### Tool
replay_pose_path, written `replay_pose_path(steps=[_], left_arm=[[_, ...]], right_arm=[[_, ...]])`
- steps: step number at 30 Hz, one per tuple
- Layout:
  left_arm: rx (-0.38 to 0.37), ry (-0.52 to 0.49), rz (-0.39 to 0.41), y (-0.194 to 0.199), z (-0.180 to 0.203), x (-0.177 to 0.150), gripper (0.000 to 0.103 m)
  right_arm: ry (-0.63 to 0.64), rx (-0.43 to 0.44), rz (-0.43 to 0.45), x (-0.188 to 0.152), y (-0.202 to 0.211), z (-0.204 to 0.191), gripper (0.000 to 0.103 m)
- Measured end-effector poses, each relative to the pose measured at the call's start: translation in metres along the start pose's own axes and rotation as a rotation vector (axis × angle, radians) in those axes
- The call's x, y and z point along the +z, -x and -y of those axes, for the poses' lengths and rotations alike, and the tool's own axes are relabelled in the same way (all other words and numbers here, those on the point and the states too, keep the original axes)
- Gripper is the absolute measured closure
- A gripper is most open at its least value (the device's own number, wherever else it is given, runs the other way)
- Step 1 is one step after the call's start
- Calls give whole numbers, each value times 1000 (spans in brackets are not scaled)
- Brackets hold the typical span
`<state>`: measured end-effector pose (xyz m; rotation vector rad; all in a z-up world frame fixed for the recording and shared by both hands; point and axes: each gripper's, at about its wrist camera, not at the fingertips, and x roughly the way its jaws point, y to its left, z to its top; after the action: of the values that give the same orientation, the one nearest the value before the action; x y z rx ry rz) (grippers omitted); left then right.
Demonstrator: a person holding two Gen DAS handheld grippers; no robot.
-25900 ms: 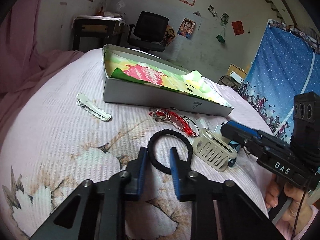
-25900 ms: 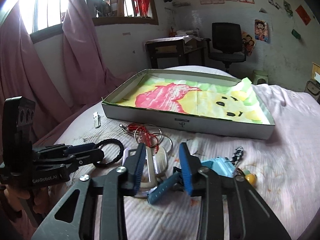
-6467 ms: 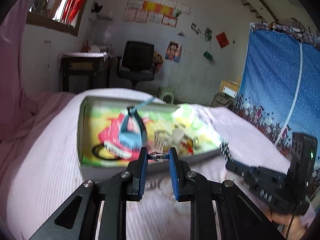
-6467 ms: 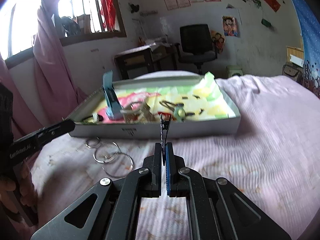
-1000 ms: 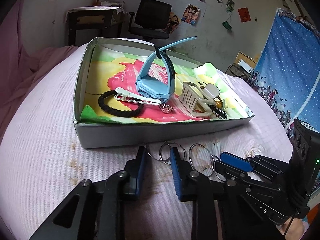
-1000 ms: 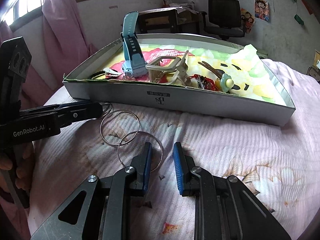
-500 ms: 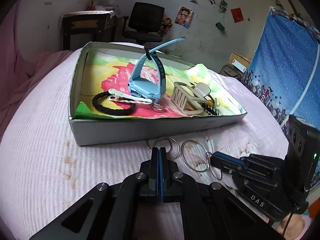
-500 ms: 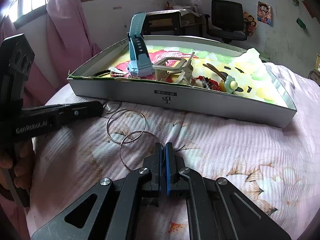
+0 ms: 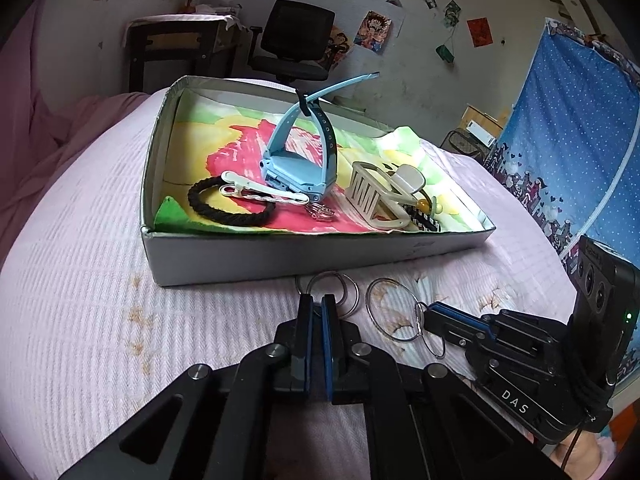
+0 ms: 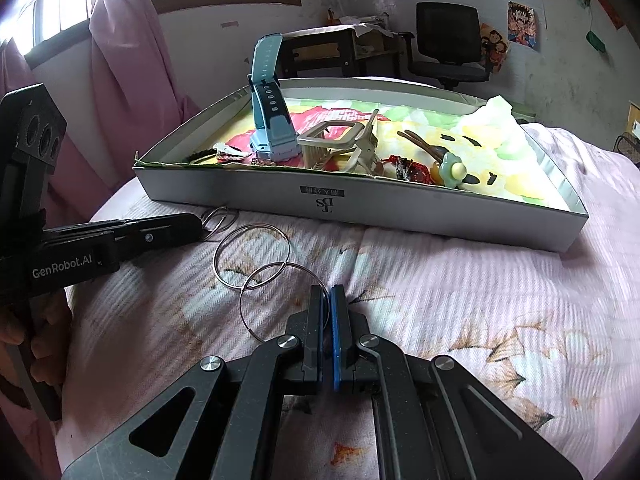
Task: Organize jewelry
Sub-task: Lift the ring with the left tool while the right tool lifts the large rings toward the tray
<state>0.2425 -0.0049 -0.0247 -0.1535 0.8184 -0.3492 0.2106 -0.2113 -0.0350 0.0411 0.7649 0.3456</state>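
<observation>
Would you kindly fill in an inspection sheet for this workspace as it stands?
Surface: pink bedspread with a flower print and small brownish marks.
Job's things: box holds a blue watch, black hair tie, white clip, beige claw clip and flower clip; linked metal rings lie in front of the box.
Clutter: nothing seen.
Grippers: left gripper and right gripper each have jaws shut on a ring.
Cables: black cord on the right gripper's handle.
Surroundings: office chair, desk, pink curtain, blue cloth, wall posters.
</observation>
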Motion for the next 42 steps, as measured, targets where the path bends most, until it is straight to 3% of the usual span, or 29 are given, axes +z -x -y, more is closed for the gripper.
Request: replay_pose_path(steps=[6, 11, 15, 21, 33, 36, 42], left_arm=[[23, 3, -23, -8, -1, 5, 92], [31, -21, -46, -16, 4, 10, 78], [48, -51, -70, -22, 9, 12, 74], [49, -61, -73, -23, 10, 10, 75], [35, -98, -62, -16, 16, 2, 86], [17, -114, -60, -12, 19, -2, 98], [16, -138, -45, -5, 25, -8, 99]], right_arm=[[0, 0, -2, 0, 0, 0, 100], [4, -5, -3, 1, -1, -1, 100], [2, -3, -3, 1, -1, 0, 100], [-2, 2, -11, 1, -3, 1, 99], [-1, 3, -17, 0, -4, -1, 99], [-7, 9, -21, -1, -2, -2, 100], [-30, 12, -2, -6, 7, -1, 100]])
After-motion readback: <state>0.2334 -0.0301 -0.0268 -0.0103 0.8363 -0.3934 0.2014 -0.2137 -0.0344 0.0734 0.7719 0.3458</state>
